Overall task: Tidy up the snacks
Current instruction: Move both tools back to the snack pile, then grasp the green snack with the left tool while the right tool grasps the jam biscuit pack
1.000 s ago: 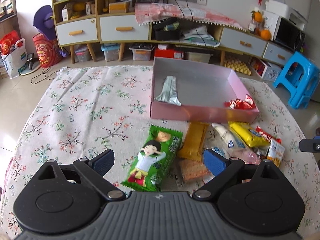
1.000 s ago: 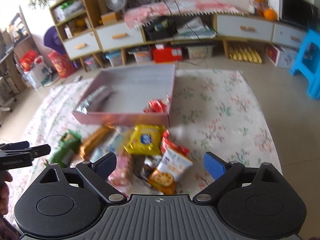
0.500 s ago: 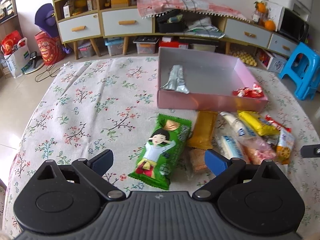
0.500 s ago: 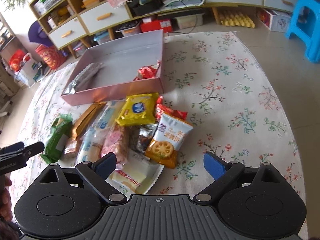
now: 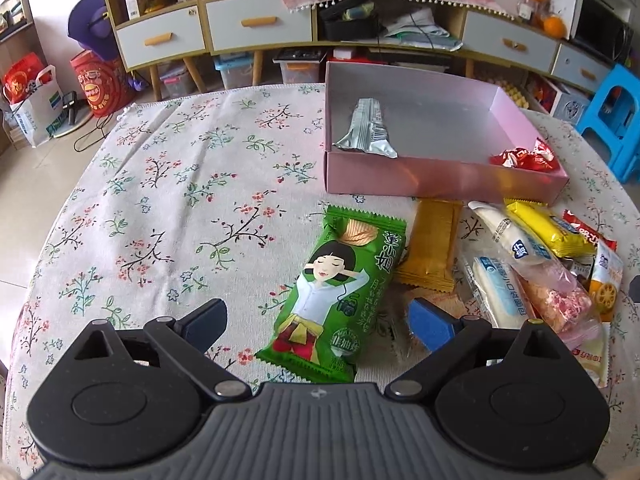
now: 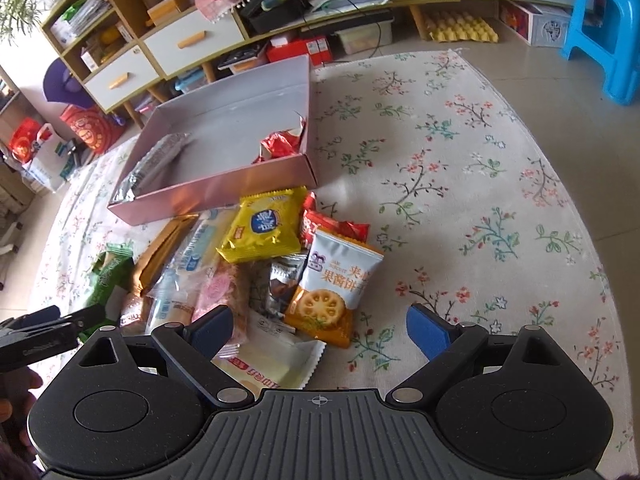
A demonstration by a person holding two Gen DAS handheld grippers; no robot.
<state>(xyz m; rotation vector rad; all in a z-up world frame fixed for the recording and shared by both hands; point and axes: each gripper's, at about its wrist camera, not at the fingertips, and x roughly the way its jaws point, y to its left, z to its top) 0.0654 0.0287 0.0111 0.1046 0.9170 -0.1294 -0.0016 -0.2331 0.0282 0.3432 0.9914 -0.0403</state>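
left claw [image 5: 316, 324] spread wide over glossy green snack packet [image 5: 338, 294]; right claw [image 6: 320, 330] wide open above orange-white biscuit pouch [image 6: 334, 284].

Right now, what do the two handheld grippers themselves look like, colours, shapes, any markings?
The left gripper and right gripper look alike: matte black bodies with two round hubs, a ribbed grey centre plate carrying a small crosshair mark, silver pivot screws, and angled black link arms ending in blue fingers. In the right wrist view, the left gripper's side shows faint lettering, too blurred to read. No cables or sleeves show.
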